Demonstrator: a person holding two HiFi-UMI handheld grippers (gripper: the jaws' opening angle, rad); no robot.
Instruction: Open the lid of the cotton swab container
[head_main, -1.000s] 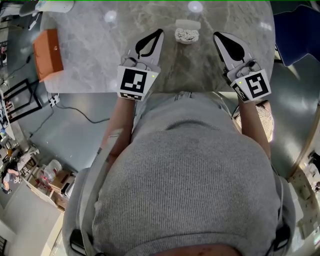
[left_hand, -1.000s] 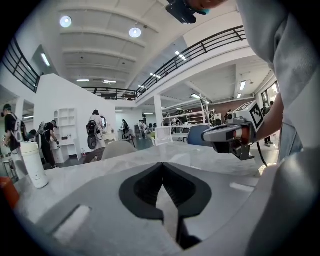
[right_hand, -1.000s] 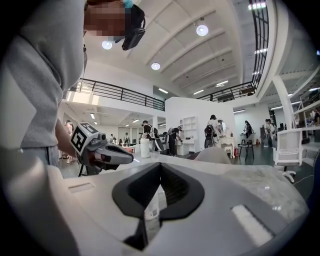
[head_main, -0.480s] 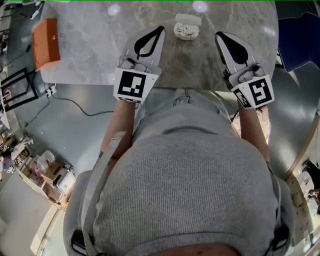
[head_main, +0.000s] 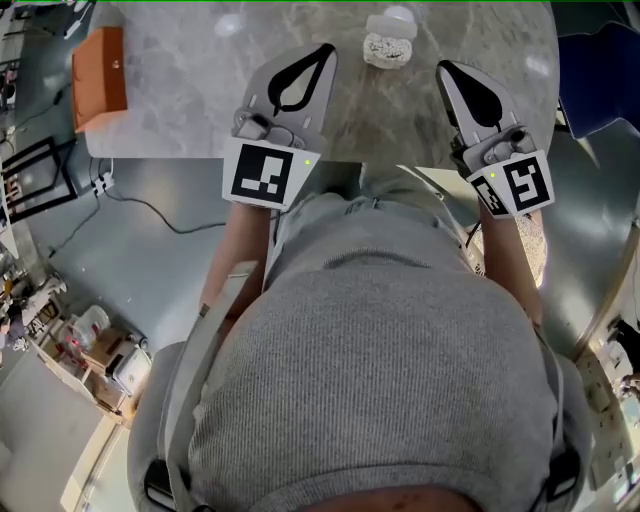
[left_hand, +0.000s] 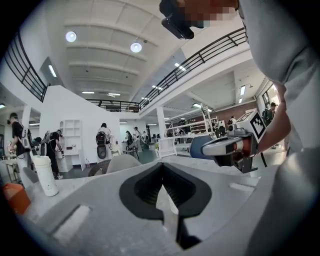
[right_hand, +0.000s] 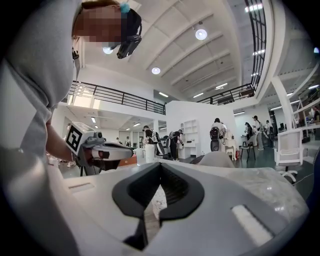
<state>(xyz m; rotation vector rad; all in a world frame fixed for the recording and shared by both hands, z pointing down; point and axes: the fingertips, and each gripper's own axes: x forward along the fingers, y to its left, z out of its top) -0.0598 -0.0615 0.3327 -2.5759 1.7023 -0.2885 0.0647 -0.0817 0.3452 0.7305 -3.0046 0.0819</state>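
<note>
Nearest, at mid-frame, the left gripper (head_main: 322, 52) and right gripper (head_main: 447, 70) hang over the marble table's (head_main: 200, 110) near edge. Each has its jaws fully together with nothing between them. Beyond, at upper centre between both tips, stands the cotton swab container (head_main: 388, 47), untouched, its swabs visible from above. An orange box (head_main: 100, 68) lies at upper left.

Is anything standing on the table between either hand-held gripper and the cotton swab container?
Nothing visible does. Only bare table lies between the cotton swab container and the shut left hand-held gripper or the shut right hand-held gripper.
</note>
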